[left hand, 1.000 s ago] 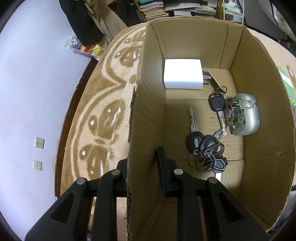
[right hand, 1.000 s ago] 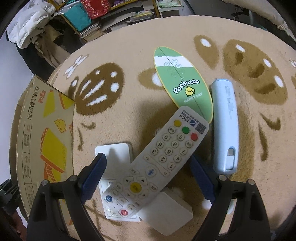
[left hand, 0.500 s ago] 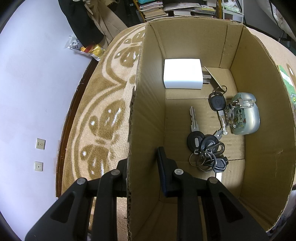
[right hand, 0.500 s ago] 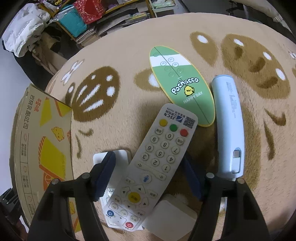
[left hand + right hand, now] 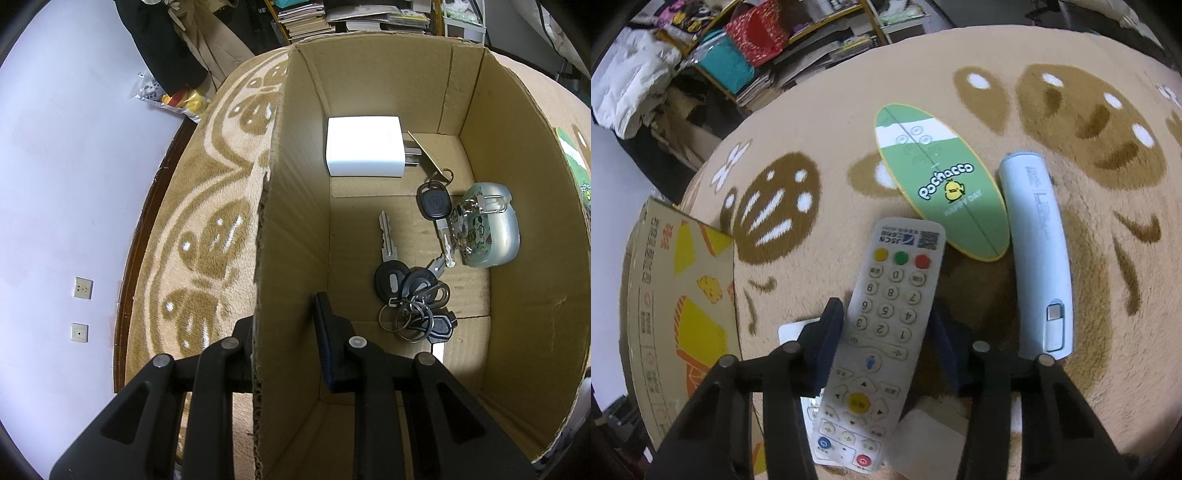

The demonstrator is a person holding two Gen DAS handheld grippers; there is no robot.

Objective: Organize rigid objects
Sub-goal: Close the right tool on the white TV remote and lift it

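My left gripper (image 5: 286, 343) is shut on the left wall of the cardboard box (image 5: 288, 221), one finger outside and one inside. In the box lie a white charger (image 5: 364, 146), a bunch of keys (image 5: 410, 295), a single key (image 5: 386, 236) and a pale green sticker-covered case (image 5: 491, 232). In the right wrist view, my right gripper (image 5: 886, 343) is shut on the white remote (image 5: 894, 295), its fingers pressed against both long edges. Under the remote lie a flat white item (image 5: 790, 330) and a white block (image 5: 923, 443).
A green oval Pochacco mat (image 5: 938, 184) and a light blue tube-shaped device (image 5: 1038, 251) lie on the beige patterned carpet (image 5: 1071, 147) right of the remote. The box (image 5: 676, 314) stands at the left. Shelves of books and bags (image 5: 746, 48) line the far side.
My right gripper has moved forward over the remote and closed from wide open onto its sides. The left gripper and the box have stayed still.
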